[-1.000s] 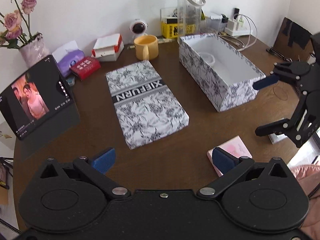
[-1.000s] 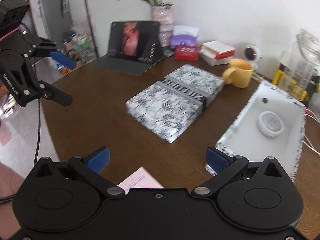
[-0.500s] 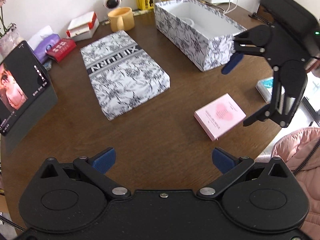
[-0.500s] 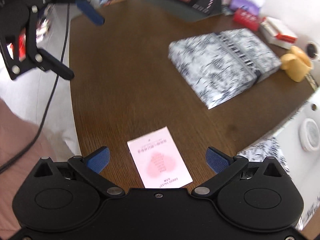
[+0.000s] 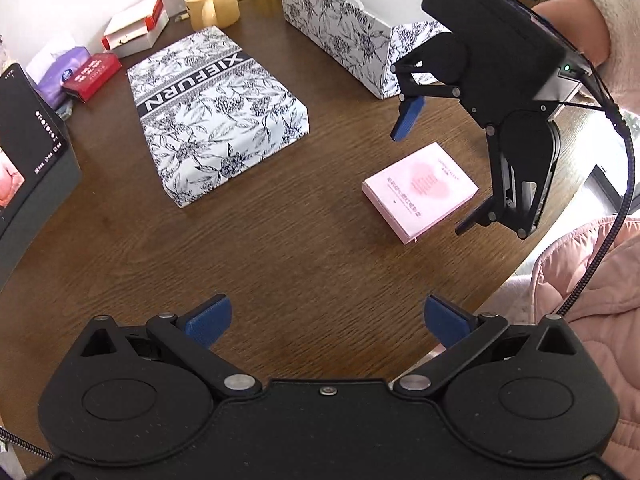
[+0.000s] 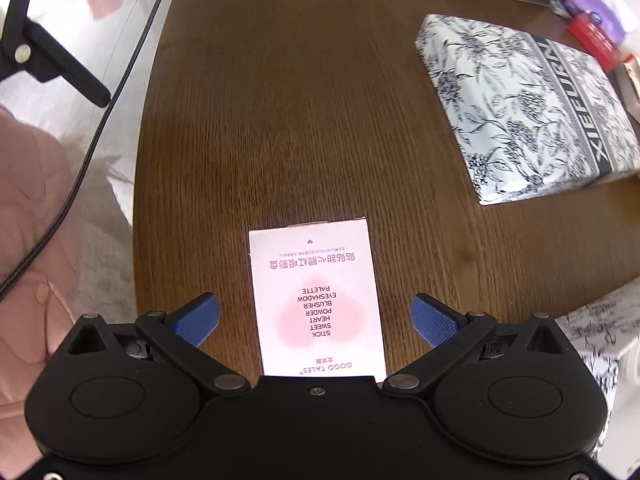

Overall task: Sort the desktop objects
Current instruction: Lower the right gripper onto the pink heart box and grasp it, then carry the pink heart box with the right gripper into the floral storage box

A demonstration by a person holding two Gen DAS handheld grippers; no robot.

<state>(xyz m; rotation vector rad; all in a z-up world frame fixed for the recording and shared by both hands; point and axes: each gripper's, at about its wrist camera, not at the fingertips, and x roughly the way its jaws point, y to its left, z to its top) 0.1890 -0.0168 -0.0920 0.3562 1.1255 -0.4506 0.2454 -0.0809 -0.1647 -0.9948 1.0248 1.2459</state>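
Observation:
A flat pink palette box [image 5: 420,192] lies on the brown table near its right edge. My right gripper [image 5: 438,170] hangs over it, open, one finger on each side. In the right wrist view the pink box [image 6: 316,300] lies between the blue pads [image 6: 198,320], apart from both. The white-and-blue floral lid [image 5: 216,116] lies at the middle of the table, and the open floral box [image 5: 360,28] stands behind it. My left gripper [image 5: 327,320] is open over bare table at the near edge, holding nothing.
A yellow mug [image 5: 212,6], a white-and-red carton [image 5: 136,28], a red box [image 5: 92,76] and a purple tissue pack [image 5: 60,72] line the back. A tablet [image 5: 24,152] stands at the left. A person's pink jacket [image 5: 592,300] is beyond the table's right edge.
Both grippers have tipped down toward the table. The right gripper has come over the pink box, which now lies between its open fingers. The left gripper has drawn back toward the near edge.

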